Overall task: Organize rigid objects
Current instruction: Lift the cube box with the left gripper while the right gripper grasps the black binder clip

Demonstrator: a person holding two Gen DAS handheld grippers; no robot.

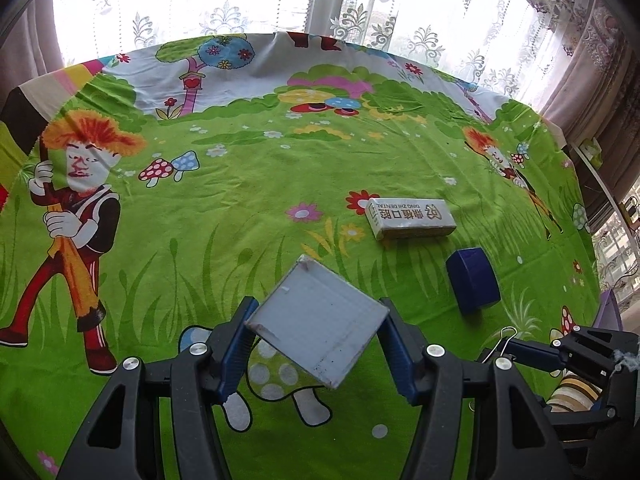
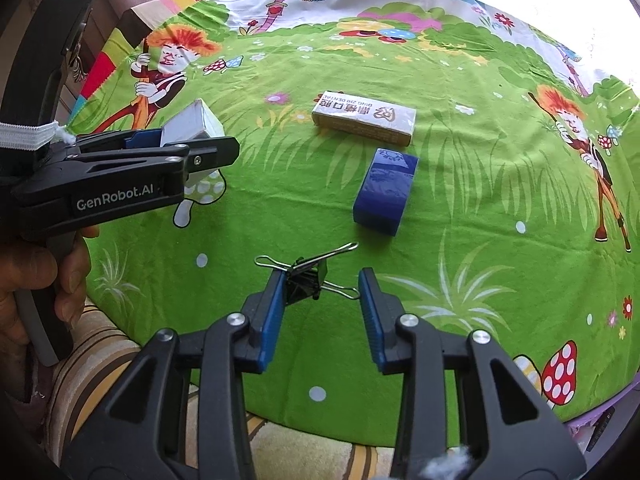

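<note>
Left wrist view, progress: white box (image 1: 316, 330) lifted; sorting unfinished.
Left gripper (image 1: 316, 344): clamped on the white box, pitched steeply down over the table's (image 1: 240, 208) near edge.
Right wrist view, remaining: printed carton (image 2: 364, 118) and blue box (image 2: 386, 192) lie mid-table.
Right gripper (image 2: 322, 292): closed across the binder clip (image 2: 306, 282), near edge.

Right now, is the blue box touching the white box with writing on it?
Apart. In the right wrist view, green cloth shows plainly between the blue box and the white box behind it; the left wrist view shows the same gap.
</note>
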